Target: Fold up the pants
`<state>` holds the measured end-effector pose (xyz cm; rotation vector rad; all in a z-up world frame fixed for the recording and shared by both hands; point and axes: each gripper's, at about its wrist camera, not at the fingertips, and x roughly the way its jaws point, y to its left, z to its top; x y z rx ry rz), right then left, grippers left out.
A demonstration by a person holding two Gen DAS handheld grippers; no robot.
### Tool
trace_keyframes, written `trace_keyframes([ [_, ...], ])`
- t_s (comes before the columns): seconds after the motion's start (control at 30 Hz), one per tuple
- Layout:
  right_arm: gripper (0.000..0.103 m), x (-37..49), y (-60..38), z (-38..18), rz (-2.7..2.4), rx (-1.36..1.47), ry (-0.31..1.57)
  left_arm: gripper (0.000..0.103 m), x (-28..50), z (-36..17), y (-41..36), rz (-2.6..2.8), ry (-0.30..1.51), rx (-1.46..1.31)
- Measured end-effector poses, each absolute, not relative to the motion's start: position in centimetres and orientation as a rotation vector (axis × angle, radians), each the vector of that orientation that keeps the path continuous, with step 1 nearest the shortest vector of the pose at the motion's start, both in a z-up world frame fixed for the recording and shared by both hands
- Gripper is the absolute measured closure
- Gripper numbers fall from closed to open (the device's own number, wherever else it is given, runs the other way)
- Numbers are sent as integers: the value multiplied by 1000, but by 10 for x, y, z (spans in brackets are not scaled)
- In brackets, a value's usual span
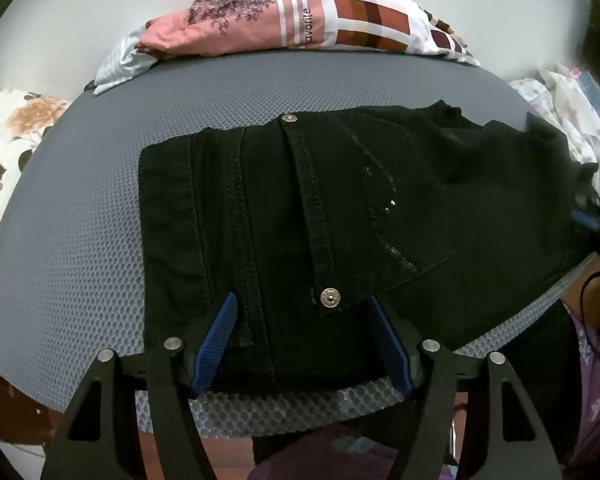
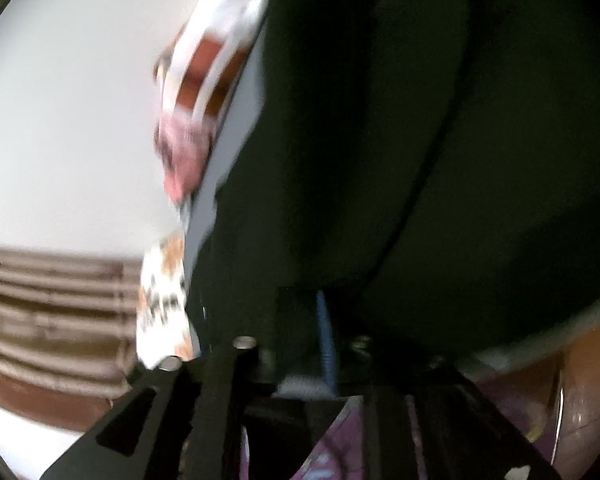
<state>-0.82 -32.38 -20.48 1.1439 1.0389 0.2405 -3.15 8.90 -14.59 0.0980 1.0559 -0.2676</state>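
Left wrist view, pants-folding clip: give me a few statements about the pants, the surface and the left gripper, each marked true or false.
1. The black pants lie on a grey mesh surface. True.
2. The left gripper is clamped shut on the cloth. False: its blue pads stand apart, over the near edge of the pants.
3. A metal button shows on the pants near the gripper. True.
4. The pants are light blue denim. False: they are black.
5. A pink patterned bundle of cloth sits at the far side of the surface, beyond the pants. True.
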Motion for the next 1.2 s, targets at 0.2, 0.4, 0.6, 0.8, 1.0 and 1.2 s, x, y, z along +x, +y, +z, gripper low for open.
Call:
trace_keyframes([
  [0.2, 80, 9, -441, -216, 89, 1240, 855, 34, -29, -149, 92, -257, 1060, 84],
  [0.4, 91, 41, -466, -200, 138, 1194, 826, 33, -27, -149, 91, -246, 1063, 80],
  [0.6, 92, 62, -461, -165, 229, 1183, 769, 32, -25, -149, 93, -245, 1069, 65],
  [0.8, 90, 53, -510, -170, 17, 1213, 760, 31, -24, -149, 95, -252, 1069, 59],
  [1.0, 63, 42, -573, -174, -166, 1229, 829, 30, -22, -149, 95, -249, 1073, 50],
  [1.2, 58, 48, -582, -186, -187, 1193, 952, 24, -20, -150, 90, -248, 1077, 70],
])
